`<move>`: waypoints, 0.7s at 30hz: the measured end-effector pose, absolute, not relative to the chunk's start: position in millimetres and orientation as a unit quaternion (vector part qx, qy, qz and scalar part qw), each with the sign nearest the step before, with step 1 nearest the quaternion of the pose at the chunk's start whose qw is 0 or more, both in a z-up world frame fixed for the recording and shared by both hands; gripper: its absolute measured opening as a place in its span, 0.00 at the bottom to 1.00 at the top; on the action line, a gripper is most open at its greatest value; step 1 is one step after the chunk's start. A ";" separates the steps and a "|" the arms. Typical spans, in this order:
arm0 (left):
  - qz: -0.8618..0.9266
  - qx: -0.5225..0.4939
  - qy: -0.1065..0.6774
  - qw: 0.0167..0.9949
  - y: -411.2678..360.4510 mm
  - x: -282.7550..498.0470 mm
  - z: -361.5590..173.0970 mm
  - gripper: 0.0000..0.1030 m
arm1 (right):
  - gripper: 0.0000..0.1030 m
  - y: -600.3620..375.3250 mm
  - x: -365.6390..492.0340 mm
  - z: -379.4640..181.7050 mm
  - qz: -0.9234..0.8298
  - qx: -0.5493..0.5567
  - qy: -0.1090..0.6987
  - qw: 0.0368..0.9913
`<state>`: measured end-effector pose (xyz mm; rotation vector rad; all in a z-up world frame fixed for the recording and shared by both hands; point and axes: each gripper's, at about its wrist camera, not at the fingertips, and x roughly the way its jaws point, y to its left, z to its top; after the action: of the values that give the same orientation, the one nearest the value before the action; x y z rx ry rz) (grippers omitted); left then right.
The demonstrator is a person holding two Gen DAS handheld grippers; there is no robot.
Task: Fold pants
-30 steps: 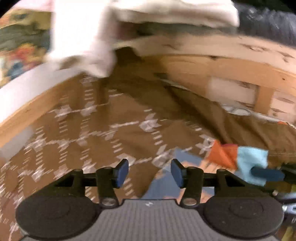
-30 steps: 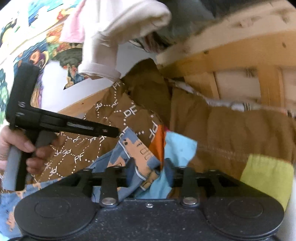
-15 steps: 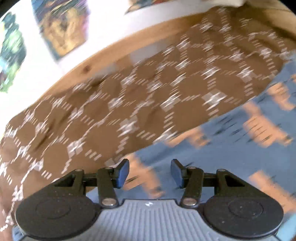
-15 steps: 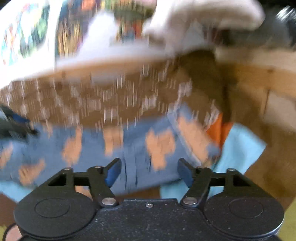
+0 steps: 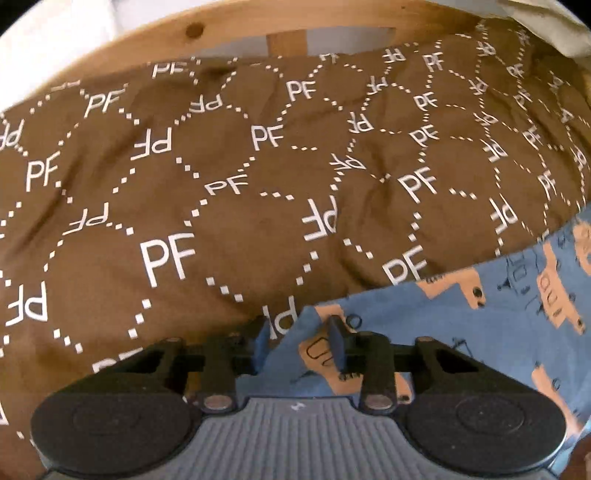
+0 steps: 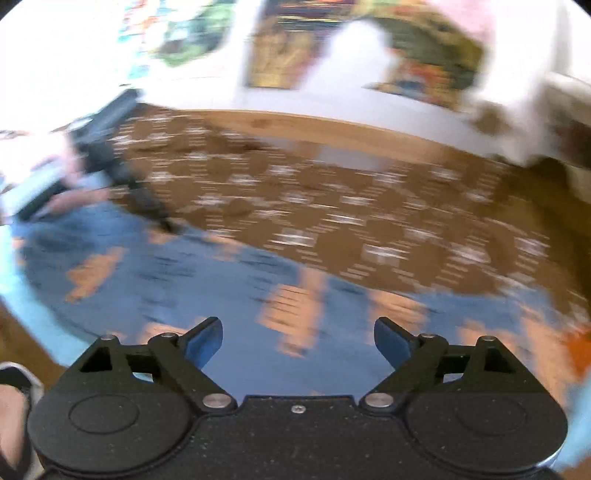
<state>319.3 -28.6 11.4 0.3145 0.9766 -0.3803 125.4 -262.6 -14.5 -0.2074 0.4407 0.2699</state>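
A second ago the right gripper [image 6: 298, 341] was pinching the bunched orange and light-blue end of the pants [image 6: 229, 280]; now its jaws stand wide apart with nothing between them, and the pants lie spread flat below it. The left gripper [image 5: 300, 341] was out over the brown blanket [image 5: 207, 192] with a gap between its fingers and nothing in it; now it has come down at the pants' [image 5: 491, 321] corner, and that corner of blue cloth sits between its fingers [image 5: 337, 343]. The fingers are partly closed; whether they truly clamp the cloth I cannot tell.

The pants are blue with orange vehicle prints. They lie on the bed along the near edge of the brown blanket, which is printed with white "PF" letters and dotted hexagons and is creased in soft folds. Behind the blanket runs a pale wooden bed rail [image 5: 280, 18] with a knot in it, and above that a white wall. The right wrist view is badly blurred, but it shows bright pictures [image 6: 284, 44] on that wall and something pale and white at the bed's far right corner.

In that same view the left gripper [image 6: 122, 173] slants down to the pants' far left edge, held by a hand [image 6: 70, 173] at the left of the bed.
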 end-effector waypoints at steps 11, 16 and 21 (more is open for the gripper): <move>-0.146 0.183 0.409 0.882 -45.4 305.8 14.4 0.04 | 0.20 -200.0 165.7 -32.0 0.167 -0.105 0.323 0.926; -0.142 0.182 0.412 0.882 -43.7 309.3 10.3 0.04 | 0.19 -183.8 148.8 -48.1 0.169 -0.172 0.333 0.911; -0.133 0.174 0.415 0.883 -45.9 308.9 5.3 0.15 | 0.30 -196.4 133.8 -35.7 0.180 -0.166 0.319 0.916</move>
<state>308.9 -45.9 5.3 0.3625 0.8641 -0.2767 133.8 -196.4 -35.7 -0.3406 0.6563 0.3697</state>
